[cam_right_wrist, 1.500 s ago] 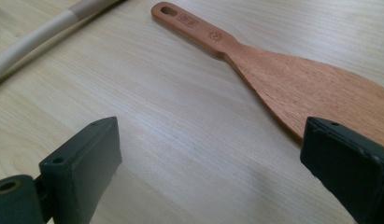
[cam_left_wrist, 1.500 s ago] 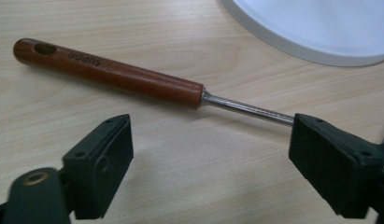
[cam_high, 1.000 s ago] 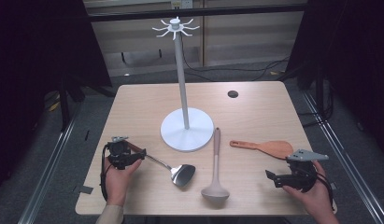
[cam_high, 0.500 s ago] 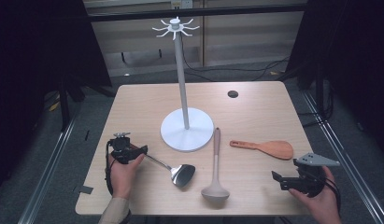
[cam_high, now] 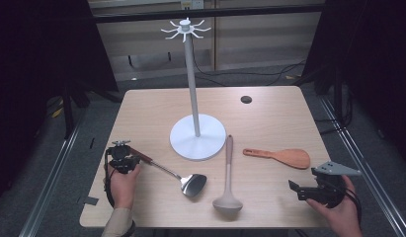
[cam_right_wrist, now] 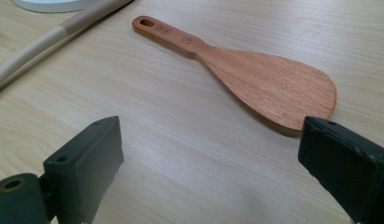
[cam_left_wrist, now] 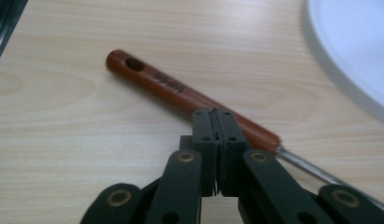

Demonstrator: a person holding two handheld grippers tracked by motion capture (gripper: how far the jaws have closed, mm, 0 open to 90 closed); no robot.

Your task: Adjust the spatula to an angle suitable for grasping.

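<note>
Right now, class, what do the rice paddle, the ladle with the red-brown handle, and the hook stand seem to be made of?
Rice paddle: probably unvarnished wood, with visible grain and a matte surface.
Ladle: shiny bowl and shaft, likely steel; its glossy red-brown handle could be lacquered wood or plastic.
Hook stand: smooth, uniform white, painted metal or plastic.

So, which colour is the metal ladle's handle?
Reddish brown handle, clearest in the left gripper view.

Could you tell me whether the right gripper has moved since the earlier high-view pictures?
Yes. The right gripper has drawn back toward the table's near edge, farther from the wooden rice paddle, which has stayed in place.
</note>
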